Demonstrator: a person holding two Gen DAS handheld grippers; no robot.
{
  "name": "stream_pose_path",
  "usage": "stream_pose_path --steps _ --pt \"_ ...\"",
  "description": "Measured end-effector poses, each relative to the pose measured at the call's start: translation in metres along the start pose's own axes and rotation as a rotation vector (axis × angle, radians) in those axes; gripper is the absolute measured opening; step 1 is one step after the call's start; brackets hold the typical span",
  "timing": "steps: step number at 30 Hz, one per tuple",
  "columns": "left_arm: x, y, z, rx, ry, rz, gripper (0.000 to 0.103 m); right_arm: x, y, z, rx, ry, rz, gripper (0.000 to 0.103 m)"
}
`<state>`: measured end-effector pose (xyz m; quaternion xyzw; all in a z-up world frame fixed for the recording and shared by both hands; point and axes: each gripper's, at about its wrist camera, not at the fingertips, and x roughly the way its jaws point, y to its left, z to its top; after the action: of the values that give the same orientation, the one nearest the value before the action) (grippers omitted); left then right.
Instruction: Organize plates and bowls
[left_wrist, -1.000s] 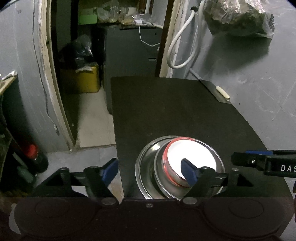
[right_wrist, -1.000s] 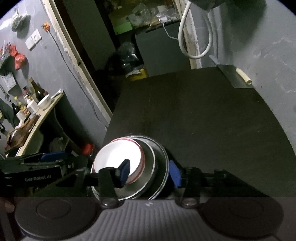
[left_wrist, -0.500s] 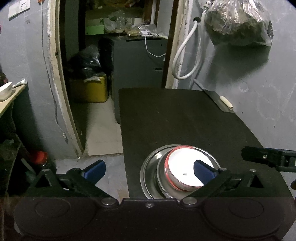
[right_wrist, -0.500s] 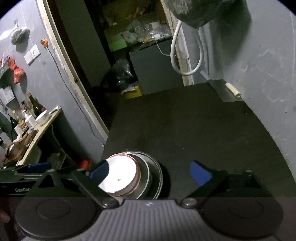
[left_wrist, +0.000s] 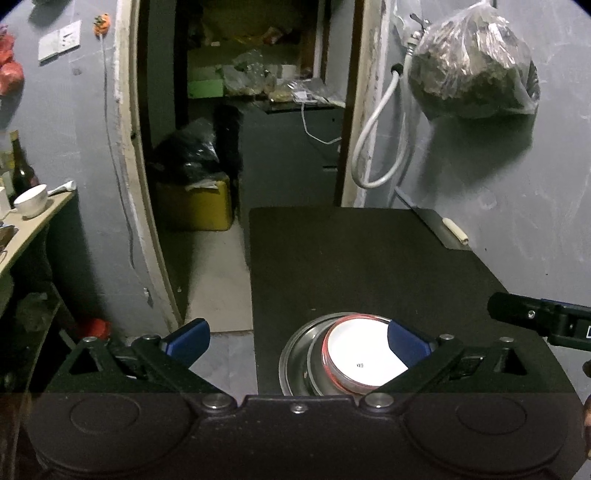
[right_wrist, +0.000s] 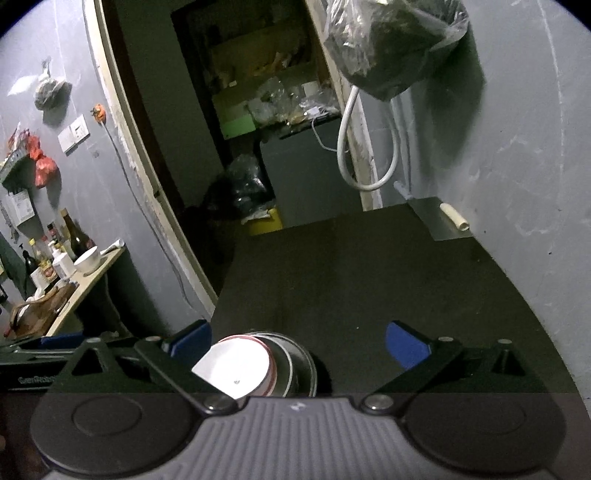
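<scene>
Bowl (left_wrist: 364, 360), white ceramic w/ red rim, nested in round steel plates (left_wrist: 295, 360); both hand-held grippers (left_wrist: 295, 341) (right_wrist: 299, 343) wide apart, empty.

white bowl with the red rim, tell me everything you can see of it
The white bowl is round, glossy white inside with a thin red band at its rim and a tiny dark speck on its floor. It sits upright, nested in stacked metal dishes at the near edge of the black table. Neither gripper holds it.

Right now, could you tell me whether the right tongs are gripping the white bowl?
No, the right tongs are wide open above the white bowl.
</scene>
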<state>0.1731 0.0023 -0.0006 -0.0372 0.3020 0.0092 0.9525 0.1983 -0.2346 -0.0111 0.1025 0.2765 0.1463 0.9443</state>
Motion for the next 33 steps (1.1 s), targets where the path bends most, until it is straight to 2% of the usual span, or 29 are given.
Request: stream_pose_path --steps 6,11,15,21,25,33 --pt "-0.007 -0.007 -0.01 -0.034 -0.002 0.072 0.102 -0.005 -0.005 -0.008 0.005 -0.011 0.003 0.103" --pt "-0.018 -0.027 -0.021 0.004 -0.049 0.135 0.102 -0.004 -0.01 -0.011 -0.012 0.011 0.017 0.103" --pt "-0.021 -0.037 -0.021 -0.008 -0.054 0.137 0.102 -0.006 -0.015 -0.006 -0.021 0.014 0.017 0.103" --pt "-0.029 -0.047 -0.018 -0.05 -0.083 0.18 0.102 -0.017 -0.023 -0.005 -0.026 -0.003 0.01 0.103" --pt "-0.04 -0.05 -0.022 -0.044 -0.082 0.213 0.102 -0.029 -0.03 -0.011 -0.017 -0.014 0.002 0.103" --pt "-0.061 -0.036 -0.028 -0.058 -0.105 0.221 0.102 -0.045 -0.014 -0.021 -0.115 -0.047 -0.027 0.103"
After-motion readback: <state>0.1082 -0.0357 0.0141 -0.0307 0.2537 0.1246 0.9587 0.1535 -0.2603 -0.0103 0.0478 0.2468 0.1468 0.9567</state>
